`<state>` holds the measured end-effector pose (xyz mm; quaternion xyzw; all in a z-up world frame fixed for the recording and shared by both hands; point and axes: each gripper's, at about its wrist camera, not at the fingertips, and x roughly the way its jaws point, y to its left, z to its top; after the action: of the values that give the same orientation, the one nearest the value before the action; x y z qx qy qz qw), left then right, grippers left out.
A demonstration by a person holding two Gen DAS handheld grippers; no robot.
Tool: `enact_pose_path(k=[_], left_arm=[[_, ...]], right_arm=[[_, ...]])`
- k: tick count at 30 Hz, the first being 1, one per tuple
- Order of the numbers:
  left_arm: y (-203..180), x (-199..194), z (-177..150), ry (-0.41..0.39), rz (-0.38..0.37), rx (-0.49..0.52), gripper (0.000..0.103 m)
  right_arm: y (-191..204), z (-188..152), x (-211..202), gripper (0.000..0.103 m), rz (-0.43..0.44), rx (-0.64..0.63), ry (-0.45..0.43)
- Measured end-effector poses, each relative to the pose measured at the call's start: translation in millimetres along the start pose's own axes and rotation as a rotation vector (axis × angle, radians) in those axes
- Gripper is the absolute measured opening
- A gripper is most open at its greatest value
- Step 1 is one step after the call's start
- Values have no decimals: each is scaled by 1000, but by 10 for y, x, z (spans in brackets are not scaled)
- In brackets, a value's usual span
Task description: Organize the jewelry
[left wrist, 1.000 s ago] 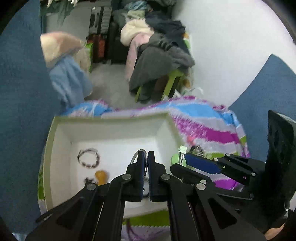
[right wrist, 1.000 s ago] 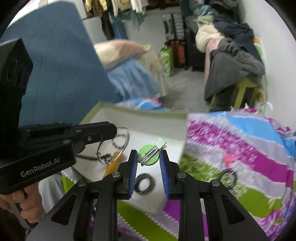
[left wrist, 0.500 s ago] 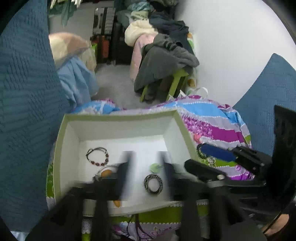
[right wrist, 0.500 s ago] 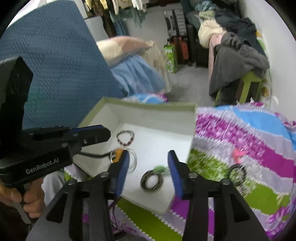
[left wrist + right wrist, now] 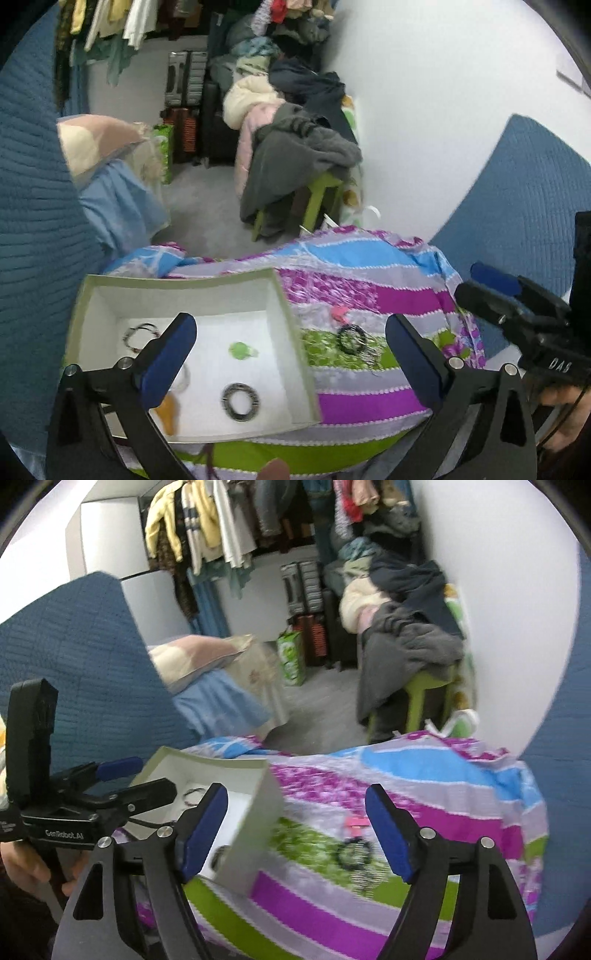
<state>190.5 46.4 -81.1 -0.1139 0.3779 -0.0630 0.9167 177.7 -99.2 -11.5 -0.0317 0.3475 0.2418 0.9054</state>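
Note:
A white open box [image 5: 284, 314] [image 5: 258, 794] lies on a striped cloth. In it lie a green clip [image 5: 241, 350], a dark ring bracelet [image 5: 240, 401], a beaded bracelet [image 5: 142, 334], a silver hoop [image 5: 183, 378] and an orange piece [image 5: 167, 410]. On the cloth to the right of the box lie a pink clip [image 5: 340, 313] [image 5: 356, 821] and a black bracelet [image 5: 352, 339] [image 5: 355, 853]. My left gripper [image 5: 291, 360] is open and empty above the box's right side. My right gripper [image 5: 297, 836] is open and empty above the cloth, right of the box.
The striped cloth [image 5: 369, 288] covers a low surface. Blue padded panels [image 5: 33, 221] stand at left and right [image 5: 524, 206]. Behind are a clothes-heaped green stool [image 5: 314, 195], suitcases [image 5: 184, 81], a pillow pile [image 5: 103, 147] and hanging clothes [image 5: 207, 528].
Both grippers have opened: the left let the silver hoop go into the box, the right dropped the green clip there. Both have drawn back and up, the right one toward the right.

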Motion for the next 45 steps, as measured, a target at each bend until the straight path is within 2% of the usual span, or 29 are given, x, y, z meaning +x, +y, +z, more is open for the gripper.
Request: enact_pose_path(k=[2,6,8,10,12,14,16,17,18,19,21,24,30,31,32,37,39,45], left_arm=[[-135,107,-36,35,-56,12,102],[-325,282,-138,33,-21,27,102],[-411,420,-208,74,-40,21,102],[-450,569,-260,131,-5,3,102],[-485,697,-301,174,-30,-14,101],[-541,756,-327,183,-39,-17,100],[-617,828,-340,198,-42,-1,94],[-647,871,-351,211,-48,4,85],[-669,926,-358,228,-56,0,74],[-674,991,-363,247,-63,-11,69],[-694,1112,-370,276,-83,-19,52],[-711,1301,-391,318,-112,-42,39],[-739,1638,-413,375,-140,-70,35],[-744,1699,-416,382,-132,-71,32],[-749,1768,-425,395,-126,-72,26],[-755,1987,-468,430,-127,-78,22],[-751,2067,-480,448,-132,-83,15],[-746,2235,-507,462,-103,-65,15]], right_arm=[[-148,-51,-69,76,-19,12,-10],[-383,-224,-112,76,-56,25,-8],[-519,-362,-88,76,-67,43,11],[-606,-481,-57,75,-67,59,28],[-677,-613,-28,69,-63,67,43],[-742,-745,46,63,-61,73,71],[-790,-877,151,56,-45,80,102],[-801,-919,180,53,-41,79,109],[-814,-974,243,53,-37,73,119],[-831,-1005,279,52,-34,70,128],[-857,-1069,375,51,-17,67,145],[-878,-1145,540,51,11,67,167],[-926,-1255,855,51,41,36,202],[-946,-1283,915,51,48,38,214],[-956,-1300,957,51,50,36,219],[-939,-1359,1149,49,83,7,222],[-927,-1367,1198,48,97,-4,216],[-861,-1361,1350,41,92,-73,216]])
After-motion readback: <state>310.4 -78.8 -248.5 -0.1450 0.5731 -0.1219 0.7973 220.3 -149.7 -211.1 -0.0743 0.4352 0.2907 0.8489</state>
